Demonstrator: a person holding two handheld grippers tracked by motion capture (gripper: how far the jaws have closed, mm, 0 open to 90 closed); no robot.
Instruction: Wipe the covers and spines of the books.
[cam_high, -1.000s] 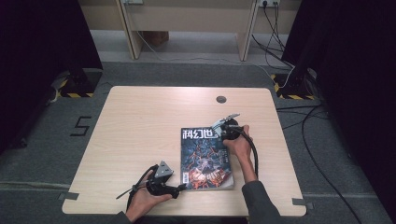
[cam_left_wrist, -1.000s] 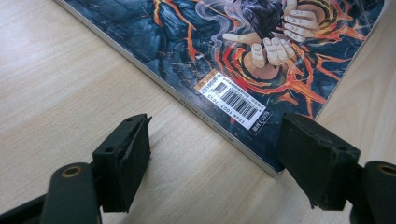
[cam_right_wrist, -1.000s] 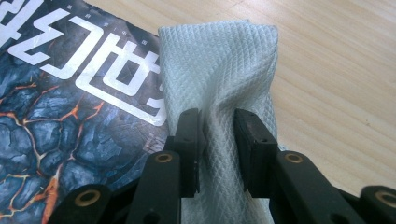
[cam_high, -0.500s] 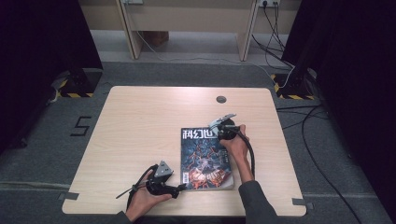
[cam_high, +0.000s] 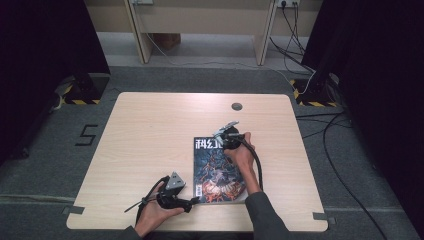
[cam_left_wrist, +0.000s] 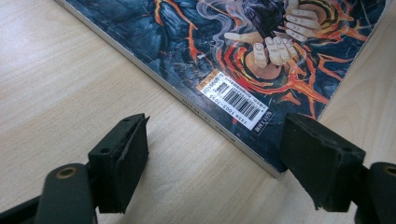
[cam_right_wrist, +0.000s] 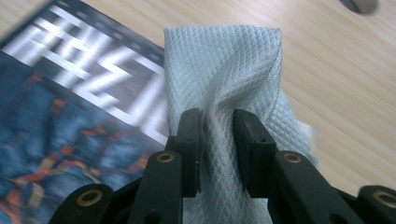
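Where pinched, white quilted cloth (cam_right_wrist: 224, 88), seemingly folded.

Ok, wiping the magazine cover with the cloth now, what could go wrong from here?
1. The left tongs stand open at the magazine's near corner without pressing on it, so the magazine may slide on the table as the cloth drags across.
2. The right tongs pinch only a narrow fold of the white cloth; it could pull free mid-stroke.
3. The wipe sits near the cover's top edge, where the cloth might catch and lift the cover.
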